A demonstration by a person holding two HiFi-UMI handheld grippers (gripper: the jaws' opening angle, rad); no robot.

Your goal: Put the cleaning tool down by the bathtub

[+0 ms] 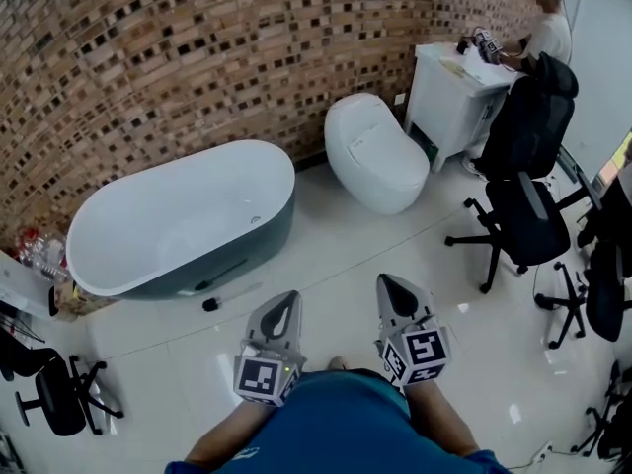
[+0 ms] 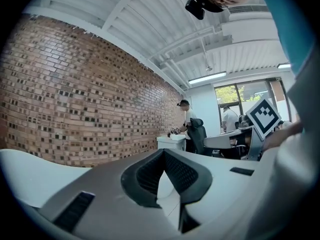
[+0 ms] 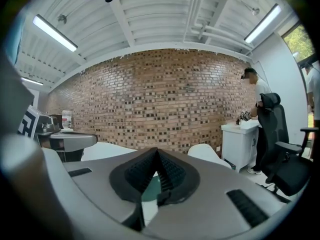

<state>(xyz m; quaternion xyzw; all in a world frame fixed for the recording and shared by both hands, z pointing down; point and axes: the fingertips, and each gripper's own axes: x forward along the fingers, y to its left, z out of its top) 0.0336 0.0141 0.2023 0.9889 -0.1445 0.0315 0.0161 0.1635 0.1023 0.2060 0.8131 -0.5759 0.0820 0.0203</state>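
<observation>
Head view: cleaning tool [image 1: 233,295] flat on the floor right beside the bathtub [image 1: 253,249], axis 8-to-2 o'clock, black head at 8, at 9 o'clock from the left tool [image 1: 288,300], not touching. Left gripper view: clenched, empty. Right gripper view: right tool [image 3: 156,153] clenched, empty too.

Your head camera sits high and looks steeply down: left gripper [image 1: 284,304] and right gripper [image 1: 392,286] near the bottom edge, bathtub [image 1: 183,220] and toilet [image 1: 375,156] farther out on the floor, brick wall [image 1: 197,47] across the top. Left gripper view rides low, close behind its own jaws, facing roughly level and obliquely along the wall toward the white cabinet [image 2: 170,141]. Right gripper view faces the wall more squarely. All three views share the wall, the cabinet and the person [image 1: 548,23] standing at it.
</observation>
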